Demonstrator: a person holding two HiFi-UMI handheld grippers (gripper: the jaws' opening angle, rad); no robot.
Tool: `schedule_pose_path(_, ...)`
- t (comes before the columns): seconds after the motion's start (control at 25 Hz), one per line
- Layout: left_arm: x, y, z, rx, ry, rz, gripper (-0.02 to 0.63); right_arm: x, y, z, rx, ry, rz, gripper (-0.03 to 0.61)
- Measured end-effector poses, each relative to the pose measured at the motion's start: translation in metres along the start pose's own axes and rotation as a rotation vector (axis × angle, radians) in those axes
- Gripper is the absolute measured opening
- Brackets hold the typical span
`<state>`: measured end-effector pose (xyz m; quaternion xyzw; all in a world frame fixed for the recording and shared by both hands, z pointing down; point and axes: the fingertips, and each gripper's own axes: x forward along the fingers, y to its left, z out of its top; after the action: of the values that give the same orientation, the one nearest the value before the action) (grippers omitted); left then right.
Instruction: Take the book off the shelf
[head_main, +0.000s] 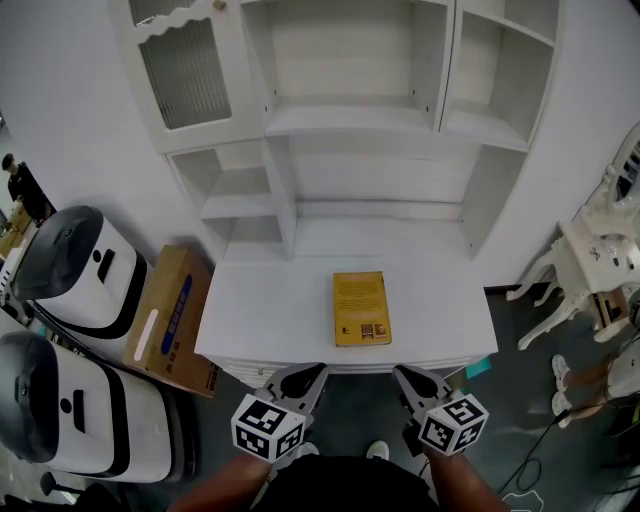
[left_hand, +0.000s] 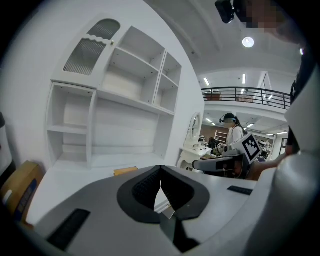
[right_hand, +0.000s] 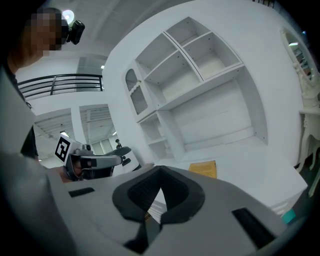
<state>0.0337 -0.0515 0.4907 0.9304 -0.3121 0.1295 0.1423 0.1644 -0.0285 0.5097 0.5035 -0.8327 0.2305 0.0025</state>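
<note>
A yellow book lies flat on the white desk top of the shelf unit, near its front edge; the shelves above it hold nothing. My left gripper and right gripper hover just before the desk's front edge, below the book, both shut and holding nothing. In the left gripper view the shut gripper points toward the desk, with the book ahead to the left. The right gripper view shows that gripper shut too, the book ahead to the right.
A cardboard box and two white-and-black machines stand left of the desk. An ornate white table and a person's feet are at the right. A ribbed-glass cabinet door is at the upper left.
</note>
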Motion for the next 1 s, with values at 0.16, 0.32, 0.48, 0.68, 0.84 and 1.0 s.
schedule_pose_path(0.16,-0.0033,0.0022,-0.0011,0.003,0.000,-0.009,0.011,0.0015,0.0006,-0.0058,0.010,0.010,-0.011,0.028)
schedule_pose_path(0.32,-0.0056,0.0030,-0.0038,0.002,0.001,-0.011,0.011,0.0030,0.0030,-0.0074,0.004,0.014,-0.010,0.028)
schedule_pose_path(0.48,-0.0066,0.0033,-0.0048,0.005,0.003,-0.015,0.011,0.0046,0.0048,-0.0074,0.002,0.016,-0.008,0.028)
schedule_pose_path(0.68,-0.0079,0.0042,-0.0033,0.009,0.001,-0.013,0.011,0.0050,0.0062,-0.0078,-0.006,0.026,-0.006,0.028)
schedule_pose_path(0.84,-0.0081,0.0035,-0.0029,0.013,0.000,-0.013,0.011,0.0047,0.0056,-0.0087,-0.011,0.032,-0.003,0.028)
schedule_pose_path(1.0,-0.0081,0.0025,-0.0021,0.016,0.000,-0.012,0.011,0.0045,0.0055,-0.0081,-0.015,0.036,0.001,0.028)
